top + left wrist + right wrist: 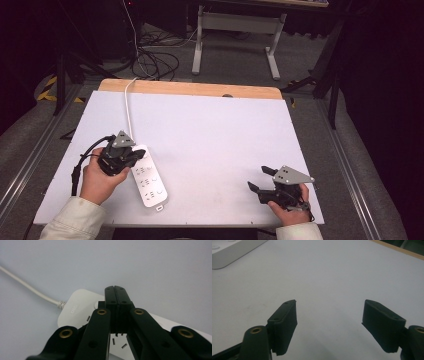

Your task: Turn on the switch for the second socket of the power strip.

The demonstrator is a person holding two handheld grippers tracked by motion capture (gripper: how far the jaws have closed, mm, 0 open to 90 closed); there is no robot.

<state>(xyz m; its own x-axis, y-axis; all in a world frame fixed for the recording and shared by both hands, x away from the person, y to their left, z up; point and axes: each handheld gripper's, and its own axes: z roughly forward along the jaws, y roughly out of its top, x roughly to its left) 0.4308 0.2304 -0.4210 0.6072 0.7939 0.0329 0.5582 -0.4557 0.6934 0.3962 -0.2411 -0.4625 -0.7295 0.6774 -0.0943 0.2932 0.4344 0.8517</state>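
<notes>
Near the counter's (210,130) front-left corner, the left tongs (136,155), jaws pressed together on nothing, bear down on the white power strip's (150,185) cord end, apparently toward its switch; the right tongs (260,178) wait agape near the front-right corner.

Overhead camera; two close claw-mounted views

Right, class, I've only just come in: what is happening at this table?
A person sits at a white table, a two-jaw gripper in each hand. The left gripper, jaws shut together, is poised over the cable end of a white power strip, near its button; whether it touches cannot be told. The strip's cord runs off the table's far edge. The right gripper waits near the right front corner, jaws open and empty.
</notes>
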